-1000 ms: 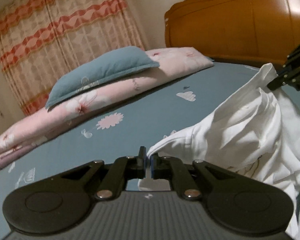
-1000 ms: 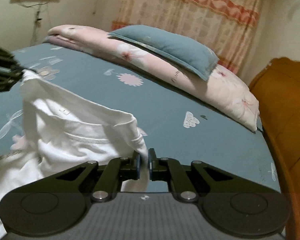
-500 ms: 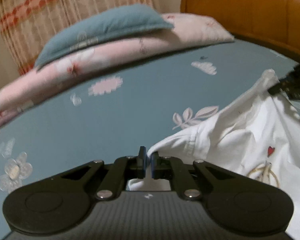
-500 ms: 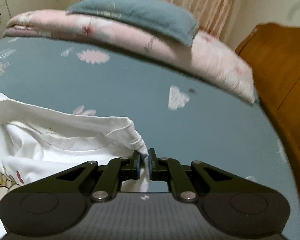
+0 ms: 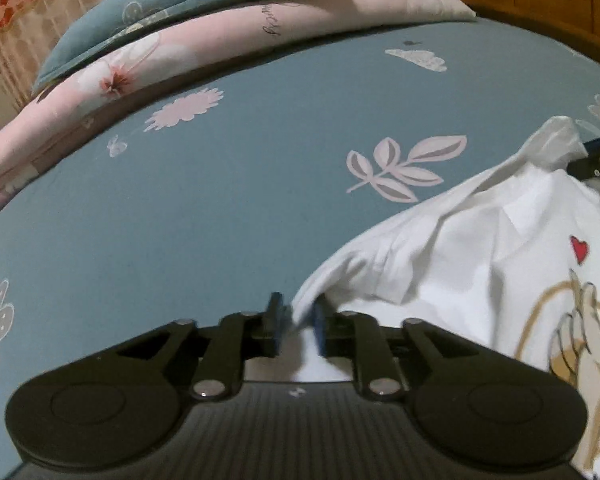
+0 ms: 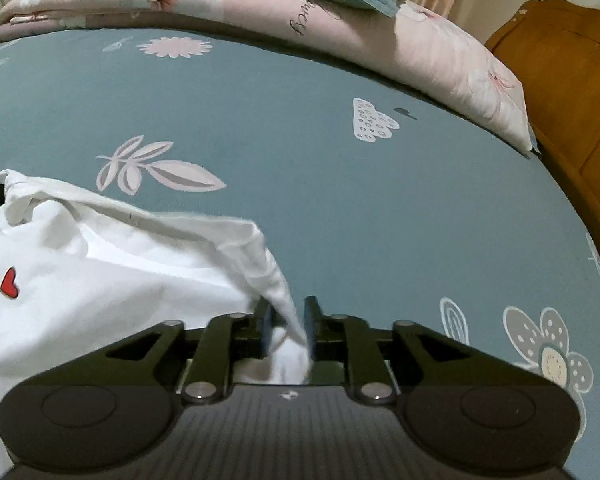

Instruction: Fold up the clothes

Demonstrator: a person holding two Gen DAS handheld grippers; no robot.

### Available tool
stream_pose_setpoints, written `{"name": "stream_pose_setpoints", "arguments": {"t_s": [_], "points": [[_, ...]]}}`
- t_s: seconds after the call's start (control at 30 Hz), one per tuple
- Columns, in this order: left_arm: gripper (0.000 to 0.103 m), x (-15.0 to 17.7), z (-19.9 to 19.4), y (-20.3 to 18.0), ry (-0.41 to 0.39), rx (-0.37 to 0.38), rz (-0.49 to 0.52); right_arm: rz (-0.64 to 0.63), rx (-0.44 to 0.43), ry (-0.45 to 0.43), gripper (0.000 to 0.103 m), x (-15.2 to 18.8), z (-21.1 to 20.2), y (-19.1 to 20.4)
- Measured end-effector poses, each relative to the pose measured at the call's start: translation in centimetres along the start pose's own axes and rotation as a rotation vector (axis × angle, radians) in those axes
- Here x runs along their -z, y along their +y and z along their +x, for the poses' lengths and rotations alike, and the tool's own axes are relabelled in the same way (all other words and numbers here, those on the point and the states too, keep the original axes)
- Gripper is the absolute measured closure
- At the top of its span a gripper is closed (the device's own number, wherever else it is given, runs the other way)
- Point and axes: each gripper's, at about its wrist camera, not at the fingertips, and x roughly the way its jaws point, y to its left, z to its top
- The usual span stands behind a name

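Teal floral bedsheet point(image 5: 228, 200) fills the left wrist view; the left gripper point(image 5: 298, 322) stands parted, white T-shirt point(image 5: 480, 248) edge loose between its fingers. Right wrist view: right gripper point(image 6: 286, 326) likewise released, shirt corner draped between.

white t-shirt point(image 5: 480, 248), red heart print, rumpled on the bed, corners raised between parted fingers point(image 6: 266, 322)

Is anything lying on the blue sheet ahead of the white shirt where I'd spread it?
Nothing visible: the blue floral bedsheet ahead of the white printed T-shirt is bare up to the pink folded quilt.
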Motion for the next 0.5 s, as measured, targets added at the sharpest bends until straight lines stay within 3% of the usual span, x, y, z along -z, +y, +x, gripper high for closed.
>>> {"name": "stream_pose_setpoints", "arguments": {"t_s": [0.1,0.33,0.5], "points": [[0.053,0.3,-1.9,1.1,0.032,0.026,-0.069,0.035,-0.036,0.014,0.069,0.5,-0.8,-0.4],[0.053,1.8,-8.0,1.3,0.061,0.068,-0.089,0.114,-0.121,0.032,0.068,2.6,-6.7,-0.6],[0.044,4.1,-12.3,1.3,0.085,0.099,-0.143,0.183,-0.189,0.035,0.063,5.2,-11.3,-0.1]]}}
